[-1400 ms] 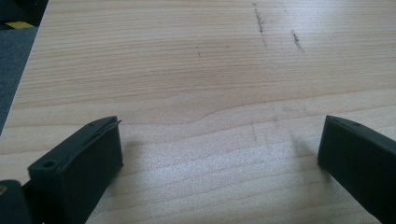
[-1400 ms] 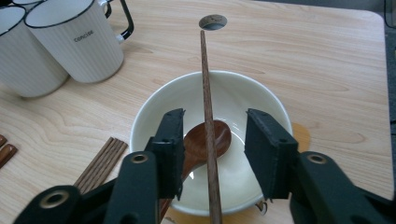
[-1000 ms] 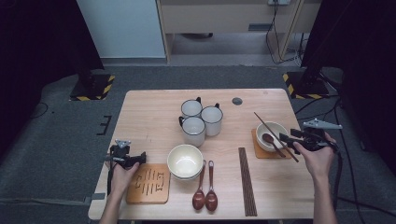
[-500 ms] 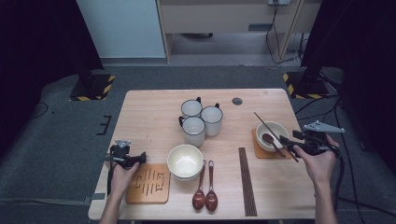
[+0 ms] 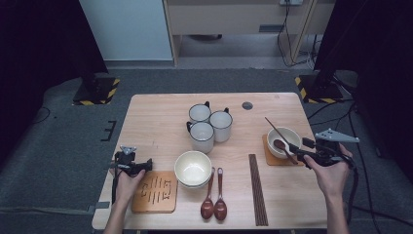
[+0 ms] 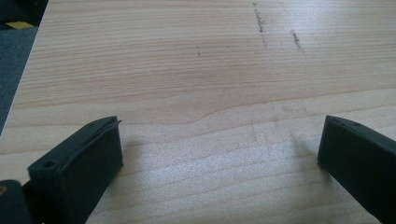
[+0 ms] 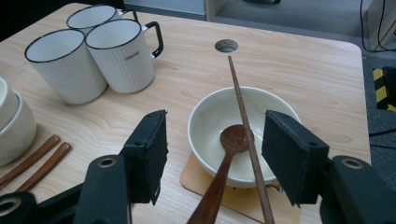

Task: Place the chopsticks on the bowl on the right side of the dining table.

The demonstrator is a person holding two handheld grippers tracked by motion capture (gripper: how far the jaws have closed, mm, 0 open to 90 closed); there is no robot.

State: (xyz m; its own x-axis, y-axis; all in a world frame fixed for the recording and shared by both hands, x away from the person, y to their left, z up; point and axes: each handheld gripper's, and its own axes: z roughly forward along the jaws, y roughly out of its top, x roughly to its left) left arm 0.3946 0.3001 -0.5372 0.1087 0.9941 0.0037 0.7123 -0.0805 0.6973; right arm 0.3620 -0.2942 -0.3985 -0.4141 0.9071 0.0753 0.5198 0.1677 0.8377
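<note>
Patience pays here, because the right claw (image 7: 214, 149) hangs with its jaws wide apart and clamped on nothing, just short of the bowl (image 7: 210, 116) that sits on its coaster (image 7: 196, 175) at the right side of the tabletop (image 6: 187, 70). The spoon (image 7: 233, 138) rests with its head inside that bowl and its handle running out over the near rim, and one chopstick (image 7: 240, 100) lies across the bowl beside it; both pass between your open jaws without touching the pads. You seem to be working on this place setting, so decide which of the two you want before you close. They lie so close together that a careless squeeze will likely catch both. If it is the spoon, come in low on the handle outside the rim, keep the right pad clear of the chopstick, and close slowly. If it is the chopstick, take it near its middle so it does not tip, and lift straight up so the bowl does not slide off the coaster. Keep your wrist clear of the mugs (image 7: 119, 56) farther back. Your left claw (image 6: 219, 126) is also open and empty, low over bare wood near the left edge; leave it parked there.
</note>
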